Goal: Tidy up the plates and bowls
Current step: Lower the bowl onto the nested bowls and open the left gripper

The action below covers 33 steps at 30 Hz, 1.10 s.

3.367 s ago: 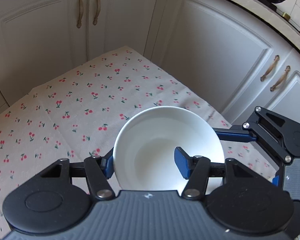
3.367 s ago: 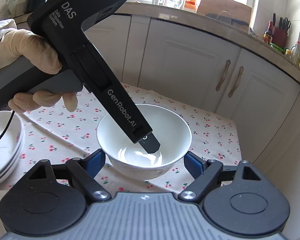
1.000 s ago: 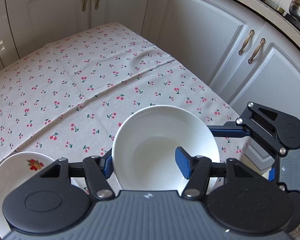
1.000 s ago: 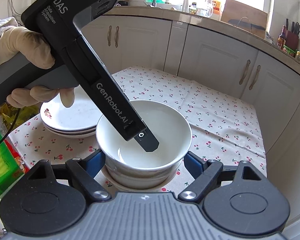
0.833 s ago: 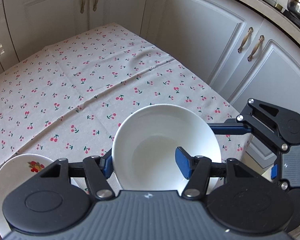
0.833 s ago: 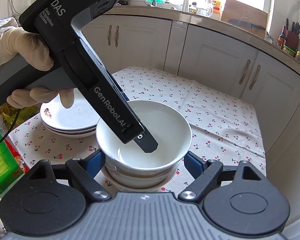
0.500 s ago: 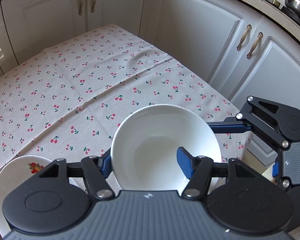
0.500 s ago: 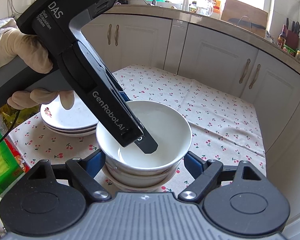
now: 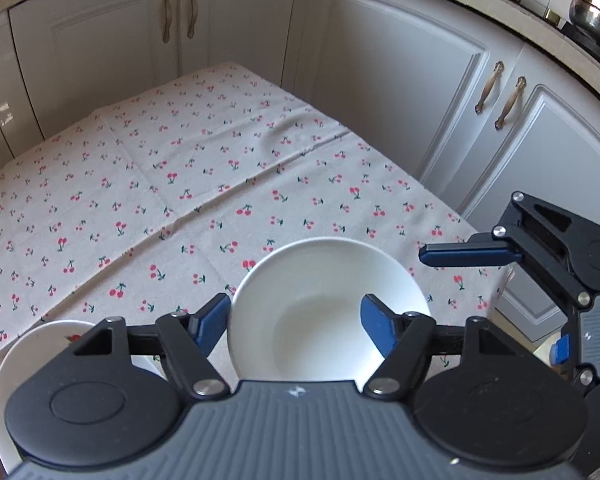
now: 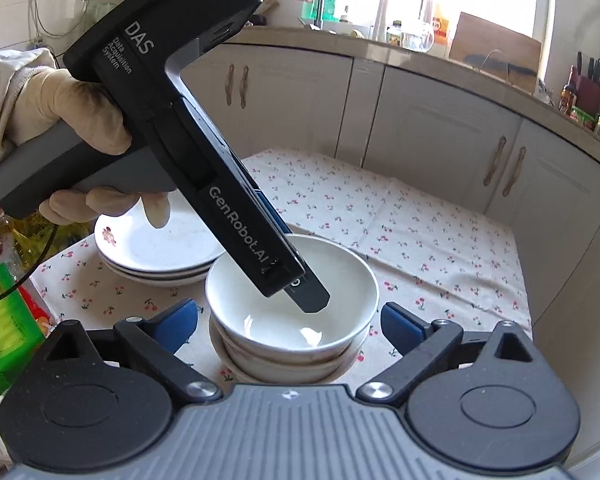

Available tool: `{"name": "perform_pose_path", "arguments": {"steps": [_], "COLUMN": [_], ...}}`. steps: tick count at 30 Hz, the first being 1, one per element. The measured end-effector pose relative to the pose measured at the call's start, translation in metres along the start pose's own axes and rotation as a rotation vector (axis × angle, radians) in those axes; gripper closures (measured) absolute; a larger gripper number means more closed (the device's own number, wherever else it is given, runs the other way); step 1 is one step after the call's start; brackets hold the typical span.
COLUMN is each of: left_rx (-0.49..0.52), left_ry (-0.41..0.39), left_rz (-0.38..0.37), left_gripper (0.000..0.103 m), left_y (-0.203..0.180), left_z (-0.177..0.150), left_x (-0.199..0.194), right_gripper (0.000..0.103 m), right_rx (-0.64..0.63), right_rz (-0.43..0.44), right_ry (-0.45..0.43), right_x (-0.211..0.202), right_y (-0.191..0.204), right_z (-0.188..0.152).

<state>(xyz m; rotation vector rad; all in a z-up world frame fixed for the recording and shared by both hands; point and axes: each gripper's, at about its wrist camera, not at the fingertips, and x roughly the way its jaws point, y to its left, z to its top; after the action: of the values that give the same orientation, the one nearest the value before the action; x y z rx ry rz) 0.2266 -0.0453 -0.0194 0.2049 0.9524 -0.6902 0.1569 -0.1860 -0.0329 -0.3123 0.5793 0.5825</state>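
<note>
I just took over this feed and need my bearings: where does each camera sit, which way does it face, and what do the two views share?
Left wrist: on the left gripper, looking steeply down at the top bowl; its own fingers show, jaws just opened.
Right wrist: on the right gripper, facing the bowl stack and plates; the gloved hand shows.
Shared: bowl, tablecloth, each other's gripper.

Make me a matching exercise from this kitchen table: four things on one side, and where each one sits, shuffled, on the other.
Things:
1. white ceramic bowl
2. stack of white fruit-print plates
3. bright green packet
4. steel pot

Places:
A. up on the stove
B. past the cherry-print tablecloth's left edge
C. nested on the other bowls
D. on the cloth, left of the bowls

Pairs: 1-C, 2-D, 3-B, 4-A.
</note>
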Motion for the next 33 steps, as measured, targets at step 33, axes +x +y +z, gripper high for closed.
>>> {"name": "perform_pose_path", "arguments": {"steps": [33], "left_rx": [0.094], "left_ry": [-0.301], "left_rz": [0.079], "left_gripper": [0.010], "left_y": [-0.015], "left_z": [-0.101], "left_x": [-0.052], "right_gripper": [0.000], "right_rx": [0.001], "right_rz": [-0.019], "right_ry": [0.045], "right_x": [-0.011], "right_y": [-0.018], "right_z": [-0.014]}}
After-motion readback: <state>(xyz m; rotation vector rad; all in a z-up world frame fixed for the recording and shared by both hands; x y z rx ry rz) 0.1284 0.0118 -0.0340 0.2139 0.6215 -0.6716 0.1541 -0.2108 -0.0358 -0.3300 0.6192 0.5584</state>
